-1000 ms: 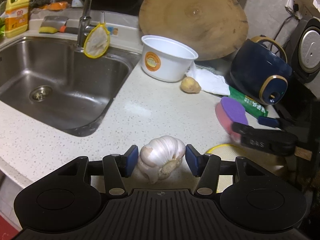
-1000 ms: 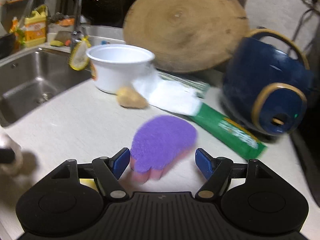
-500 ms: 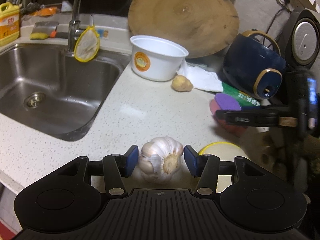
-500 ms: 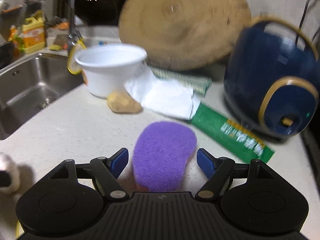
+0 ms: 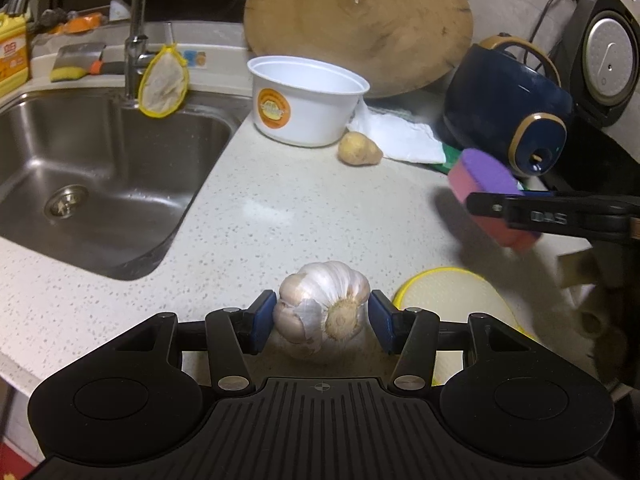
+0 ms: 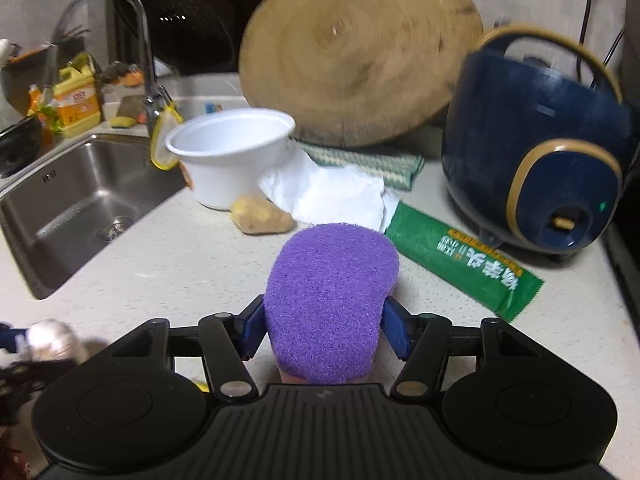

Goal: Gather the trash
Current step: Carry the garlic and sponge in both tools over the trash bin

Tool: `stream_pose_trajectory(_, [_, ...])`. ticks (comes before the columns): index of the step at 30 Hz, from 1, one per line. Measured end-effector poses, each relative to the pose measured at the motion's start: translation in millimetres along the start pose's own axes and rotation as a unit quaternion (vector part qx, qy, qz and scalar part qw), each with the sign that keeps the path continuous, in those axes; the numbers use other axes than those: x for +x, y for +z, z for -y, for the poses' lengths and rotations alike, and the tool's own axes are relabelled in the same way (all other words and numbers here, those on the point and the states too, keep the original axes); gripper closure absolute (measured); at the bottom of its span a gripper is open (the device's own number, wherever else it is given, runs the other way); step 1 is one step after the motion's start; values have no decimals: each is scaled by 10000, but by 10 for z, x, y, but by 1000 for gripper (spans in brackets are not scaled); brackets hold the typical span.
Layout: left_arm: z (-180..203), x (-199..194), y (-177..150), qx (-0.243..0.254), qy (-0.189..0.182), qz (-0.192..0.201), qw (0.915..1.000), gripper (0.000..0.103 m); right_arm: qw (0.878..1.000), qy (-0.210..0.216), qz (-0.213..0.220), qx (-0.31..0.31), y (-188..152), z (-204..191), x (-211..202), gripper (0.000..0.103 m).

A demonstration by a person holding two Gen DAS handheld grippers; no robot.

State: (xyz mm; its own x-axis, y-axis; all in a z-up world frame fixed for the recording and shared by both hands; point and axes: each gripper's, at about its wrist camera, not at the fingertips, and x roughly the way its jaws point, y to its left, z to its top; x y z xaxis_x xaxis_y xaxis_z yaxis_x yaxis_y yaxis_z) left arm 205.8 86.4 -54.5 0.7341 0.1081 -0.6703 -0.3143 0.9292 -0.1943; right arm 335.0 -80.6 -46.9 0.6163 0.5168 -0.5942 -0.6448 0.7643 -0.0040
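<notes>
A white garlic head (image 5: 324, 304) sits between the blue pads of my left gripper (image 5: 322, 320), root end toward the camera; both pads touch it. My right gripper (image 6: 320, 328) has its jaws closing on a purple-and-pink sponge (image 6: 332, 300), and the pads press its sides. In the left wrist view that sponge (image 5: 486, 176) hangs above the counter over its shadow. A green wrapper (image 6: 464, 264), a crumpled white paper (image 6: 332, 192), a white plastic bowl (image 6: 228, 160) and a small potato (image 6: 260, 220) lie farther back on the counter.
A steel sink (image 5: 100, 168) with a faucet opens on the left. A round wooden board (image 5: 360, 24) leans on the back wall beside a blue rice cooker (image 5: 508, 120). A yellow-rimmed disc (image 5: 448, 300) lies right of the garlic.
The left pads have drawn in onto the garlic, which has rolled its root end toward the camera. The right jaws have narrowed onto the sponge and raised it off the counter.
</notes>
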Motion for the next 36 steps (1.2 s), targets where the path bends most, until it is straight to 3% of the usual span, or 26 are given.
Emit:
stream_pose_trajectory(6, [39, 61, 33, 117, -148, -38, 9998, 47, 9997, 169, 77, -125, -133, -140, -314, 43])
stream_pose_trajectory(14, [137, 130, 68, 226, -256, -102, 9994, 47, 9962, 788, -164, -332, -485, -407, -497, 42])
stream_pose_trajectory(22, [126, 148, 88, 79, -322, -140, 9994, 47, 9967, 619, -175, -504, -639, -530, -451, 32])
stream_pose_trajectory(26, [101, 128, 79, -35, -343, -169, 9993, 47, 9980, 571, -85, -257, -636, -473, -461, 32])
stream_pose_trajectory(27, [92, 114, 73, -52, -348, -170, 9992, 47, 9981, 581, -39, -195, -632, -458, -473, 36])
stream_pose_trajectory(28, [83, 92, 68, -63, -355, -144, 9992, 48, 9980, 618, 4, -154, -625, -447, -493, 42])
stream_pose_trajectory(36, [-228, -488, 42, -359, -593, 509, 9963, 48, 9973, 611, 394, -115, -546, -575, -833, 42])
